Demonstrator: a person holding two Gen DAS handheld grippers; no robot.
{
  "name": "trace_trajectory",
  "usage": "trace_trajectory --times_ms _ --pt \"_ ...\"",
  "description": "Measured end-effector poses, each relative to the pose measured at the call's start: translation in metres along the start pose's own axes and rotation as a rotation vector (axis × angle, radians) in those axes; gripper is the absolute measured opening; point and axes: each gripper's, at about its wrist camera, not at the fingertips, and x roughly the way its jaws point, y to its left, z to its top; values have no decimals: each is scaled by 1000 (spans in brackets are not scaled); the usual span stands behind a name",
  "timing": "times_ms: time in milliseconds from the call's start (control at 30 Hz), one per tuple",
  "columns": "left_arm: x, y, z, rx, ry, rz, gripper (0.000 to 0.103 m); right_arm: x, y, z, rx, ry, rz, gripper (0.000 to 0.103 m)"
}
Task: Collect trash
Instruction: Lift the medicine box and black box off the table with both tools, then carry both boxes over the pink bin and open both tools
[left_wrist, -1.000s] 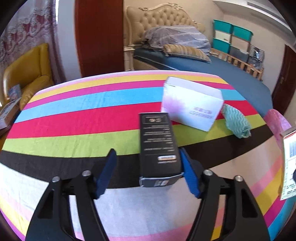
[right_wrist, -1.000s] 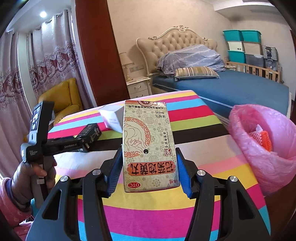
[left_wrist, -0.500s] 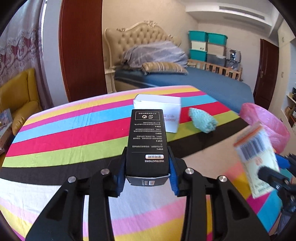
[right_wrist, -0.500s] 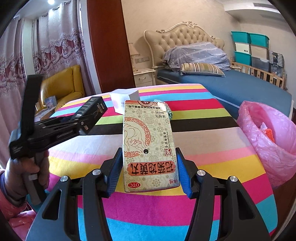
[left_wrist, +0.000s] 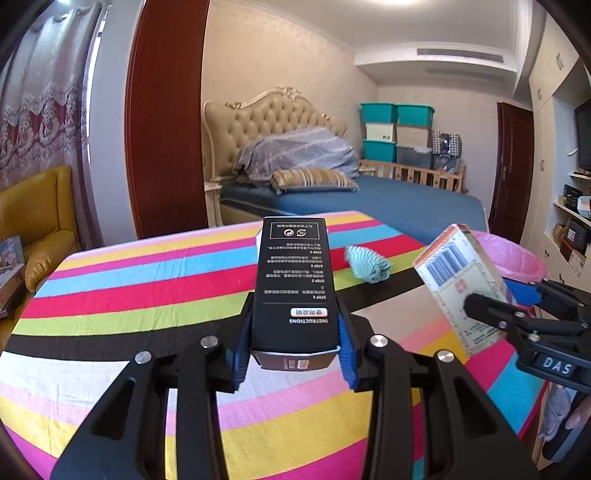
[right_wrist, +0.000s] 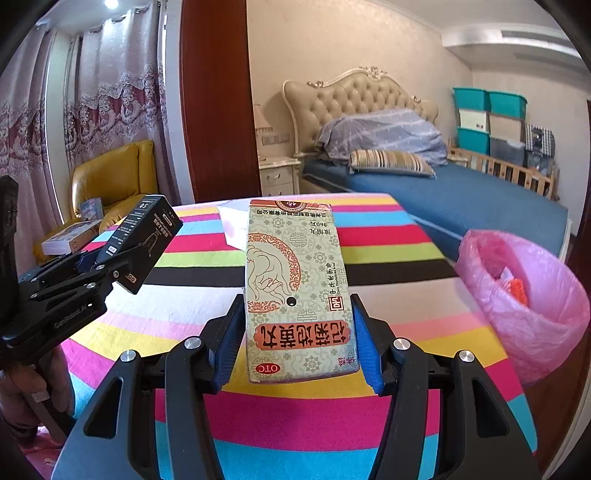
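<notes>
My left gripper (left_wrist: 294, 332) is shut on a black box (left_wrist: 293, 280) with white print and holds it above the striped table (left_wrist: 147, 280). My right gripper (right_wrist: 297, 332) is shut on a beige-green medicine box (right_wrist: 295, 277) with a red label, also held over the table. Each wrist view shows the other gripper: the black box (right_wrist: 144, 232) at the left, the medicine box (left_wrist: 461, 280) at the right. A pink trash bag (right_wrist: 524, 295) stands open at the table's right edge with orange scraps inside. A crumpled teal wad (left_wrist: 367, 264) and a white box (right_wrist: 232, 225) lie on the far side of the table.
A bed (left_wrist: 388, 199) with a tufted headboard stands beyond the table. A yellow armchair (right_wrist: 110, 177) holding boxes is at the left by the curtains. Teal storage bins (left_wrist: 395, 129) are stacked at the back right. A person's hand (right_wrist: 33, 387) holds the left gripper's handle.
The left gripper closed on the black box, lifted it off the table and swung right toward the bag. The right gripper, still gripping the medicine box, shifted a little.
</notes>
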Motion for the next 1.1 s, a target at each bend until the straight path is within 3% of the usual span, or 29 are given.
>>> trace_trajectory --times_ms 467,867,1100 --pt "-25 -27 -2 86 -73 -37 38 -13 -5 3 14 -64 -57 53" --pt "-32 -31 6 106 -113 -46 39 -25 -14 3 8 -99 -92 53" --pt "-29 -43 14 129 -119 -87 39 -41 -21 4 -4 -129 -127 53"
